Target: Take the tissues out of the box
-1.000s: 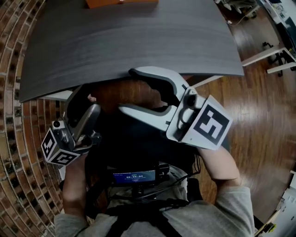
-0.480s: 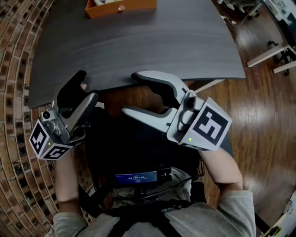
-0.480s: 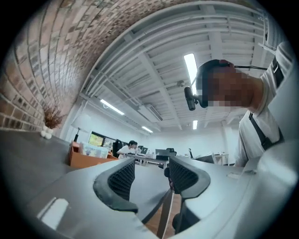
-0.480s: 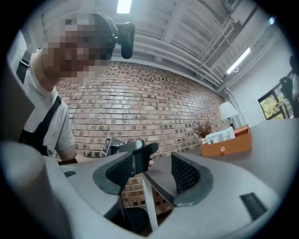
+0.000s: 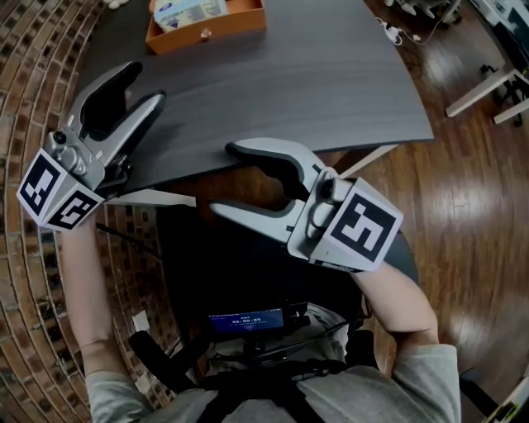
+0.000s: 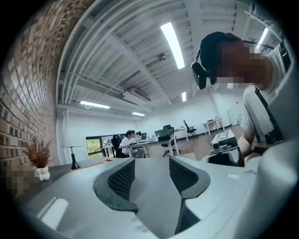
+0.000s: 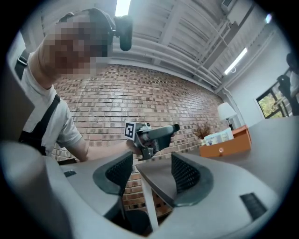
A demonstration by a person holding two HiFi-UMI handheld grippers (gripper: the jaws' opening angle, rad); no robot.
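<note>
An orange box [image 5: 207, 35] stands at the far left of the dark grey table [image 5: 289, 74], with a blue-and-white tissue pack [image 5: 188, 11] in it. In the right gripper view the orange box [image 7: 226, 144] and the tissue pack [image 7: 218, 137] appear at the right. My left gripper [image 5: 142, 84] hovers over the table's near left edge, well short of the box, jaws apart and empty. The left gripper [image 6: 152, 163] points up toward the room. My right gripper [image 5: 225, 178] is open and empty below the table's near edge. The right gripper [image 7: 149, 161] looks across at the left gripper [image 7: 174, 128].
A brick wall [image 5: 33, 49] runs close along the left. Wood floor [image 5: 463, 182] lies to the right, with white desk legs [image 5: 488, 91] at the far right. A lamp [image 7: 226, 112] and a dried plant [image 7: 204, 129] stand by the wall. A small screen [image 5: 244, 318] hangs at my chest.
My left gripper has risen from beside my lap and moved forward over the table's near left edge. The orange box has come further into the head view. The right gripper has barely moved.
</note>
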